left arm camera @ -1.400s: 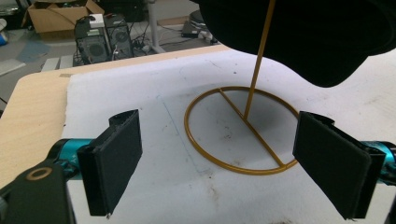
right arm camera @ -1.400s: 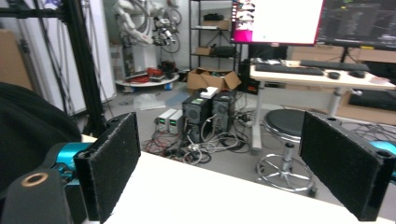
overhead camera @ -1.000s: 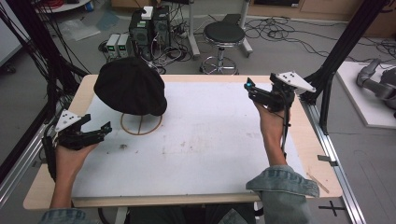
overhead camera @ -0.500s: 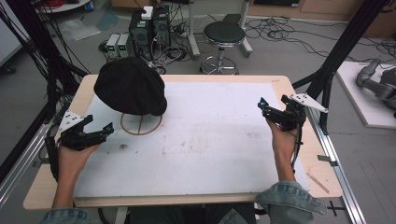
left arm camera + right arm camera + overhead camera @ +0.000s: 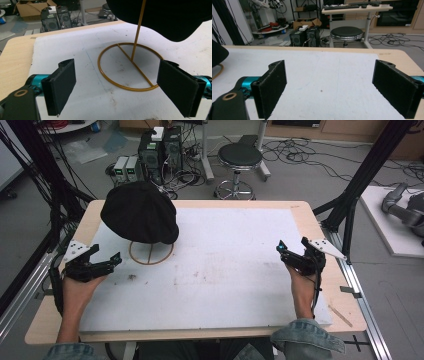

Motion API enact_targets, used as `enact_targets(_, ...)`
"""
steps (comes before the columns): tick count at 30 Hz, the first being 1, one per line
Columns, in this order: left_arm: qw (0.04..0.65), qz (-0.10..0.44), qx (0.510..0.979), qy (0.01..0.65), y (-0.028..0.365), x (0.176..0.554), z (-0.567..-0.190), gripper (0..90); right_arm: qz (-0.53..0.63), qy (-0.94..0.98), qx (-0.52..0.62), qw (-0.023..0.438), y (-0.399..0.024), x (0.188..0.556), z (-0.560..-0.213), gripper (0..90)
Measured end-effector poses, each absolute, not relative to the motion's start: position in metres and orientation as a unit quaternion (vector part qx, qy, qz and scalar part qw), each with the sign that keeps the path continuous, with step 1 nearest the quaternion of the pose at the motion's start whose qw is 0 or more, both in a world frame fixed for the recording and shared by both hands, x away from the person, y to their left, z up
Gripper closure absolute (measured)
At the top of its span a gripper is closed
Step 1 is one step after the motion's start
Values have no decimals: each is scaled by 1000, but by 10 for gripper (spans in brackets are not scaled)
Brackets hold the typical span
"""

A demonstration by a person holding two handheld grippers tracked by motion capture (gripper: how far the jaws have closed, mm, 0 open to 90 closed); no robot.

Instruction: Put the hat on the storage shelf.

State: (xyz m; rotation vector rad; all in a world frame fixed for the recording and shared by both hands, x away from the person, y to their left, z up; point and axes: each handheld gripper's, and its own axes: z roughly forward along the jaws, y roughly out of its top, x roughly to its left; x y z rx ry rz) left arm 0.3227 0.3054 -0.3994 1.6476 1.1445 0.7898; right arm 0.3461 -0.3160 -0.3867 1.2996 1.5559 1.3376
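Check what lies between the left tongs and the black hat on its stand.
Just bare white mat: in the high view, the left tongs sit beside the stand's gold ring base, under the black hat.

Both of the person's forearms come up from the near edge of the white-topped wooden table (image 5: 235, 320), 1 at each side, with denim cuffs at the wrists. The left hand (image 5: 75, 287) holds the left black 2-jaw gripper (image 5: 102, 266) low over the table's left side, pointing toward its middle; its jaws stand wide apart with nothing between them. The right hand (image 5: 300, 280) holds the right black 2-jaw gripper (image 5: 292, 251) over the table's right side near its right edge, pointing toward its far side, jaws likewise spread wide and empty.
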Motion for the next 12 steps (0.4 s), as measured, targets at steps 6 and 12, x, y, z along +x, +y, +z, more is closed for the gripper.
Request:
enact_targets(6, 471, 324, 674, 468, 303, 324, -402, 159, 512, 605, 506, 339, -321, 343, -399, 120)
enact_targets(12, 470, 324, 676, 466, 303, 324, -402, 159, 511, 608, 508, 334, -321, 342, -404, 120)
